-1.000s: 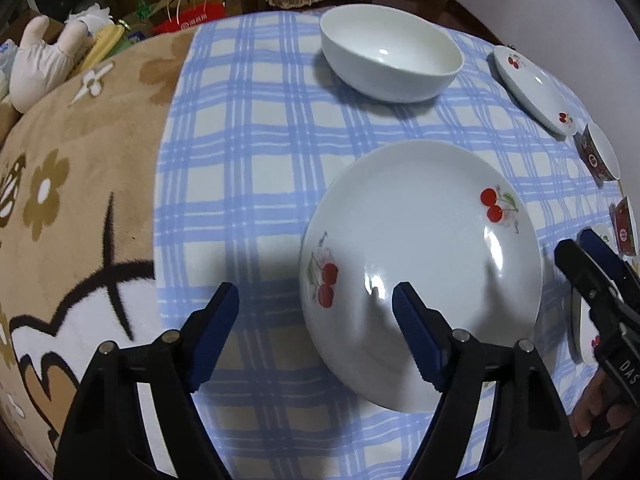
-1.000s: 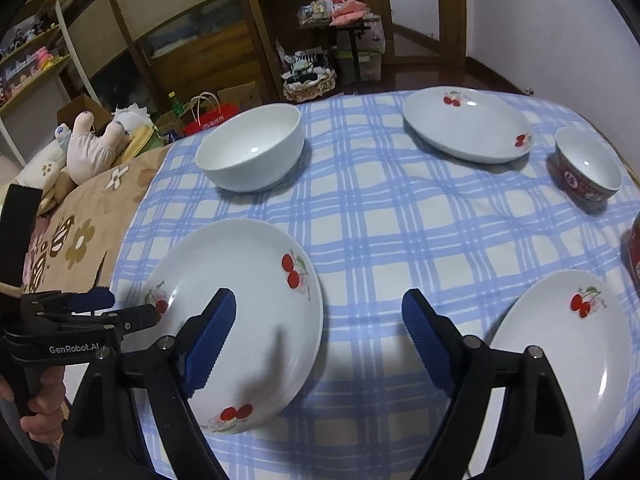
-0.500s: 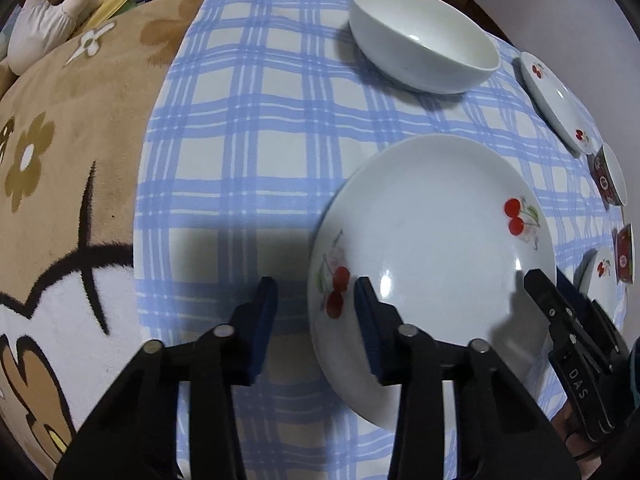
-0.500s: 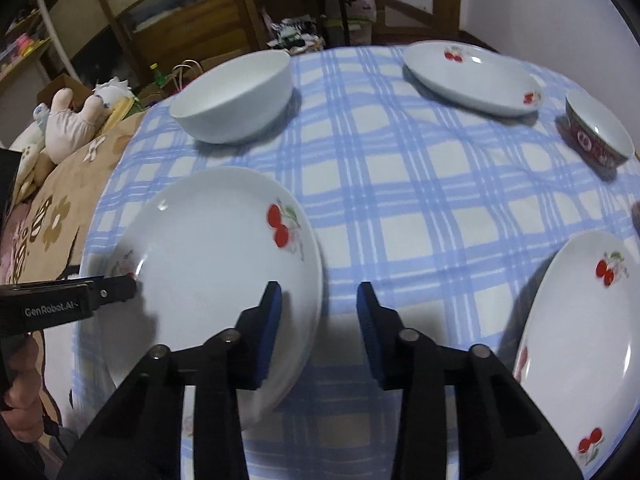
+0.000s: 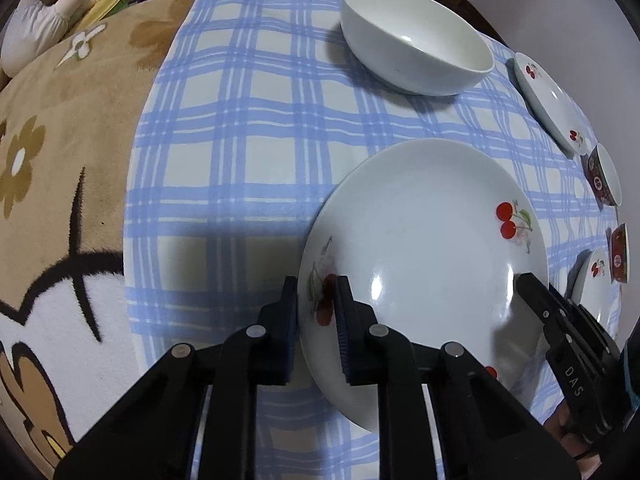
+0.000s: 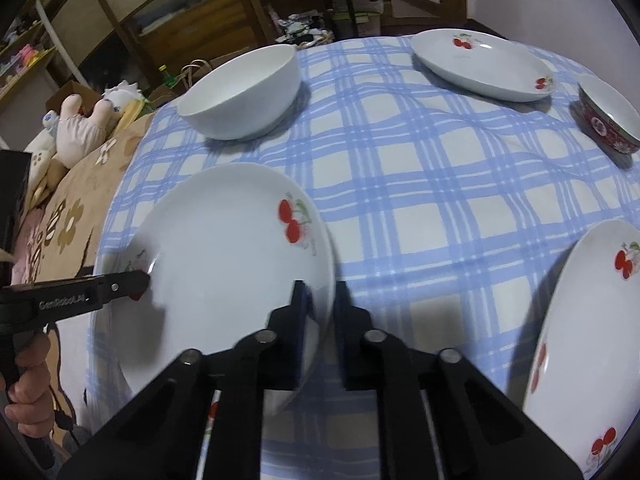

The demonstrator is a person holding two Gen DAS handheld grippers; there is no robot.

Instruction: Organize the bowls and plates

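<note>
A white plate with cherry prints (image 5: 432, 248) (image 6: 224, 264) lies on the blue checked cloth, and both grippers hold it at opposite rims. My left gripper (image 5: 316, 306) is closing, its blue pads pinching the plate's near-left rim over a cherry print. In the right wrist view the left gripper (image 6: 136, 280) shows as a black tip at the plate's left edge. My right gripper (image 6: 320, 304) is closing too, with the plate's right rim between its pads. In the left wrist view the right gripper (image 5: 528, 284) reaches over the plate's far right rim.
A large white bowl (image 5: 416, 40) (image 6: 240, 92) stands behind the plate. Another cherry plate (image 6: 484, 64) lies far right, and a third cherry plate (image 6: 592, 336) near right. A red patterned bowl (image 6: 612, 116) sits at the right edge. A brown flowered blanket (image 5: 60, 160) covers the left.
Both grippers went from wide open to closed around the cherry plate's rims, the left on its left edge and the right on its right edge. The right gripper also sank toward the plate.
</note>
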